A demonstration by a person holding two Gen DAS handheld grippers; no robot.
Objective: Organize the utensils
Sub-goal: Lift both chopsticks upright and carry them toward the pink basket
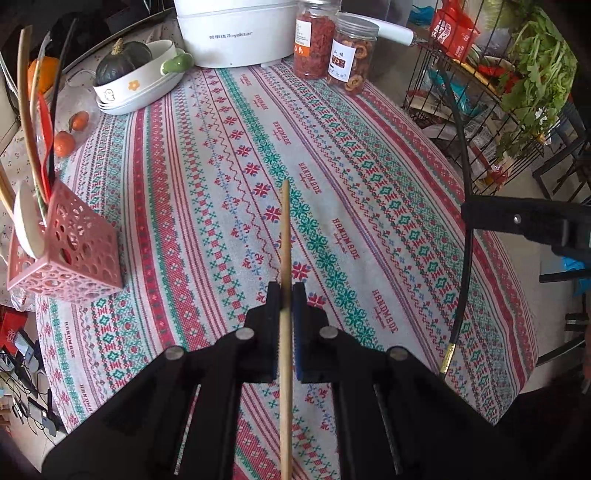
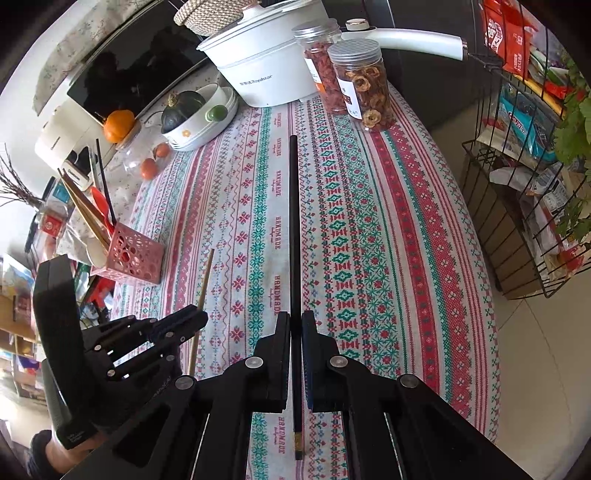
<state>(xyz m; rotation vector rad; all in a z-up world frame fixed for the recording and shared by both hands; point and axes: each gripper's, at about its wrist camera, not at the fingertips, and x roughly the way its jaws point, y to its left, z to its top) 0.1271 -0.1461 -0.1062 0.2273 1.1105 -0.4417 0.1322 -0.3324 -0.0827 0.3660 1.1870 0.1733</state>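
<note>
My left gripper (image 1: pixel 286 291) is shut on a wooden chopstick (image 1: pixel 284 236) that points forward above the patterned tablecloth (image 1: pixel 369 206). My right gripper (image 2: pixel 295 319) is shut on a black chopstick (image 2: pixel 294 221) with a gold band near its back end. The pink perforated utensil holder (image 1: pixel 70 251) stands at the table's left edge, with several chopsticks, a red utensil and a white spoon in it. It also shows in the right wrist view (image 2: pixel 133 256), ahead and left of the left gripper (image 2: pixel 199 317). In the left wrist view the black chopstick (image 1: pixel 461 192) and right gripper's finger (image 1: pixel 517 221) show at right.
At the back stand a white Royalstar pot (image 1: pixel 236 33), two jars of dried fruit (image 1: pixel 336 48) and a white dish with a dark squash (image 1: pixel 129 74). Oranges (image 1: pixel 66 136) lie far left. A black wire rack (image 2: pixel 524 184) with greens and packets stands right of the table.
</note>
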